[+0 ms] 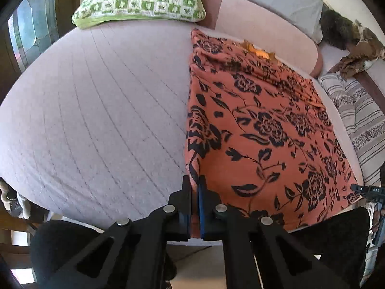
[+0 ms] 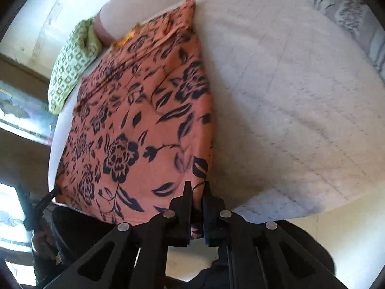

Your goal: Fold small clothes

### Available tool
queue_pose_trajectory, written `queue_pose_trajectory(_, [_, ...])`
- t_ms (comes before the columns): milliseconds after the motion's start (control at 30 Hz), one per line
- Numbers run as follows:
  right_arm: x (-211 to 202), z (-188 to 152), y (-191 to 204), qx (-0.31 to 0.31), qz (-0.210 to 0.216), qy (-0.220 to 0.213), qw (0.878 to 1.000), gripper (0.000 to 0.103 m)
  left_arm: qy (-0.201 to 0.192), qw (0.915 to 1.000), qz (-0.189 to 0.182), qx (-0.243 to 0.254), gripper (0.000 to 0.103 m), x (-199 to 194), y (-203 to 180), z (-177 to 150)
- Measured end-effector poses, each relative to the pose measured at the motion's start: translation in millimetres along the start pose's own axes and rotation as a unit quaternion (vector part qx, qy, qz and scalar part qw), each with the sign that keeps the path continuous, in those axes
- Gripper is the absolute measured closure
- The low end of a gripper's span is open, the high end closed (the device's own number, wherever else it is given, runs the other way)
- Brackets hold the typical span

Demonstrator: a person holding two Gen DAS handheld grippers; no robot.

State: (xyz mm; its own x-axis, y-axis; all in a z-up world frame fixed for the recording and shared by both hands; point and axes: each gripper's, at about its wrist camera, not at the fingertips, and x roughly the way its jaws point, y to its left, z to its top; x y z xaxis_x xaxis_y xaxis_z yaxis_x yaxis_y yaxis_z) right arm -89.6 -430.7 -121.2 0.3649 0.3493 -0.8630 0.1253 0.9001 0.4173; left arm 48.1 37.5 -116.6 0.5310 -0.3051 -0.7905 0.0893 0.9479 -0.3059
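Observation:
An orange garment with a black flower print [image 1: 259,125] lies spread flat on the pale quilted bed [image 1: 96,110]. My left gripper [image 1: 194,183] is shut on its near left corner at the bed's front edge. In the right wrist view the same garment [image 2: 139,120] fills the left half of the bed, and my right gripper [image 2: 196,187] is shut on its near right corner. The far end of the garment is bunched, with a yellow lining showing [image 1: 259,51]. The right gripper's tip also shows at the left wrist view's right edge [image 1: 361,189].
A green-and-white patterned pillow [image 1: 142,0] lies at the bed's far left. A pink bolster [image 1: 264,29] runs along the far side. A striped pillow [image 1: 361,115] and brown crumpled cloth [image 1: 358,48] lie far right. The quilted bed surface [image 2: 288,96] stretches right of the garment.

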Motion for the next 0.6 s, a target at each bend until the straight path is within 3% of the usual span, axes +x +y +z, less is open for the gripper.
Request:
queue_pose_trajectory(100, [13, -3, -16, 0.033, -0.016, 0.020, 0.999, 0.089, 0.048, 0.9982, 0.000, -0.036, 0.090, 24, 12, -7])
queue_pose_trajectory(133, [12, -5, -19, 0.042, -0.002, 0.018, 0.999, 0.087, 0.034, 0.9983, -0.007, -0.046, 0.087, 20, 15, -8])
queue_pose_trajectory(167, [9, -6, -15, 0.038, 0.001, 0.011, 0.999, 0.082, 0.031, 0.9982, -0.010, -0.050, 0.076, 17, 15, -7])
queue_pose_trajectory(200, [5, -7, -10, 0.029, 0.010, 0.005, 1.000, 0.063, 0.025, 0.9982, -0.015, -0.053, 0.068, 13, 14, -5])
queue_pose_trajectory(233, [3, -8, -6, 0.020, 0.020, 0.003, 1.000, 0.025, 0.020, 0.9982, -0.019, -0.052, 0.046, 10, 14, -5])
queue_pose_trajectory(267, [4, -9, -2, 0.012, 0.018, -0.003, 1.000, 0.014, 0.018, 0.9985, -0.019, -0.049, 0.034, 12, 12, -4])
queue_pose_trajectory(300, [7, -8, 1, 0.005, 0.006, -0.006, 1.000, 0.013, 0.026, 0.9986, -0.010, -0.045, 0.034, 17, 10, -6])
queue_pose_trajectory(333, [14, -7, 2, 0.008, 0.004, 0.007, 1.000, 0.023, 0.040, 0.9984, -0.003, -0.041, 0.040, 26, 5, -7])
queue_pose_trajectory(367, [21, -6, -1, 0.023, 0.021, 0.027, 0.999, 0.038, 0.045, 0.9986, 0.009, -0.028, 0.073, 29, 1, -8])
queue_pose_trajectory(400, [22, -6, -4, 0.031, 0.019, 0.032, 0.999, 0.067, 0.044, 0.9987, 0.026, 0.002, 0.095, 29, -5, -8])
queue_pose_trajectory(433, [22, -5, -6, 0.033, 0.021, 0.037, 0.999, 0.084, 0.049, 0.9988, 0.003, 0.000, 0.099, 26, -2, -7])
queue_pose_trajectory(467, [22, -6, -8, 0.035, 0.030, 0.041, 0.998, 0.090, 0.051, 0.9984, -0.016, -0.016, 0.099, 23, 2, -5])
queue_pose_trajectory(500, [20, -6, -11, 0.038, 0.041, 0.045, 0.997, 0.094, 0.048, 0.9983, -0.023, -0.024, 0.099, 20, 5, -2])
queue_pose_trajectory(600, [14, -5, -17, 0.050, 0.076, 0.043, 0.995, 0.095, 0.053, 0.9956, -0.052, -0.057, 0.099, 16, 14, 6])
